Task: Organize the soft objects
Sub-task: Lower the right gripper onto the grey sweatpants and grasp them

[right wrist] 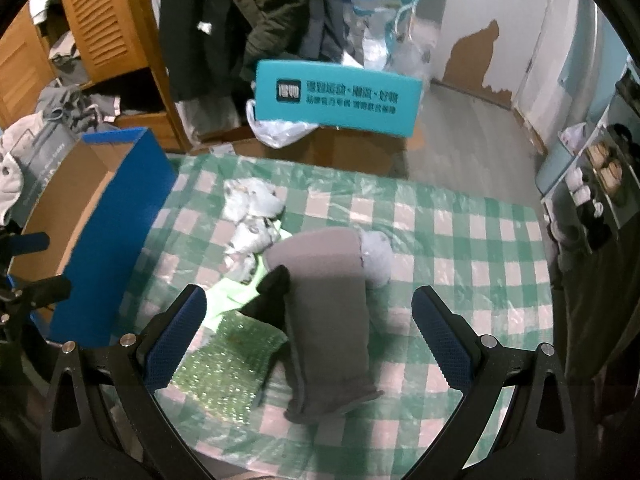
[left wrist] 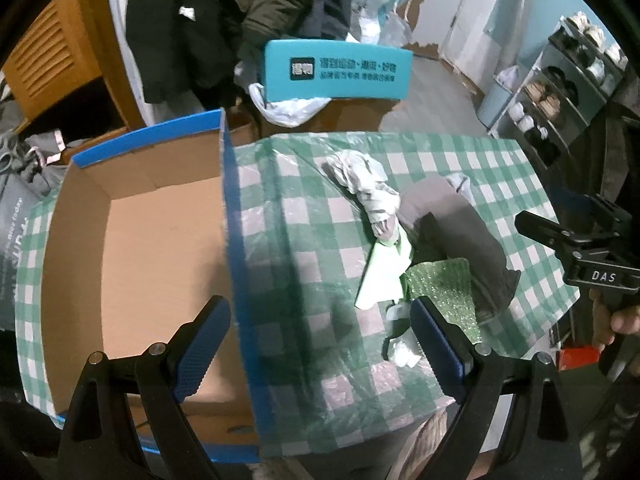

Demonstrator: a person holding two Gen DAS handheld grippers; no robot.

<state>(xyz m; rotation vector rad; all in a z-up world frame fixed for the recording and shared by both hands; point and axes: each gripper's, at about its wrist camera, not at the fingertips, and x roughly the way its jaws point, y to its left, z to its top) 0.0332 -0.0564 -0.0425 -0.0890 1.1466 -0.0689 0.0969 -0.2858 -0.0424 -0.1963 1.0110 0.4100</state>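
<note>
A pile of soft things lies on the green checked tablecloth (right wrist: 460,220): a folded grey cloth (right wrist: 328,312), a black piece (right wrist: 272,292), a green sparkly sponge cloth (right wrist: 228,364), a light green cloth (left wrist: 384,272) and a crumpled white patterned cloth (right wrist: 252,216). The grey cloth also shows in the left wrist view (left wrist: 460,232). An open blue cardboard box (left wrist: 140,264) stands at the left, empty. My left gripper (left wrist: 320,340) is open, straddling the box's right wall. My right gripper (right wrist: 308,328) is open, just above the grey cloth.
A teal box (right wrist: 336,98) sits beyond the table with a white plastic bag (right wrist: 280,130). Dark coats hang behind. A wooden louvred cabinet (right wrist: 100,20) is at the far left, shoe racks (left wrist: 560,92) at the right. The table's front edge is near the grippers.
</note>
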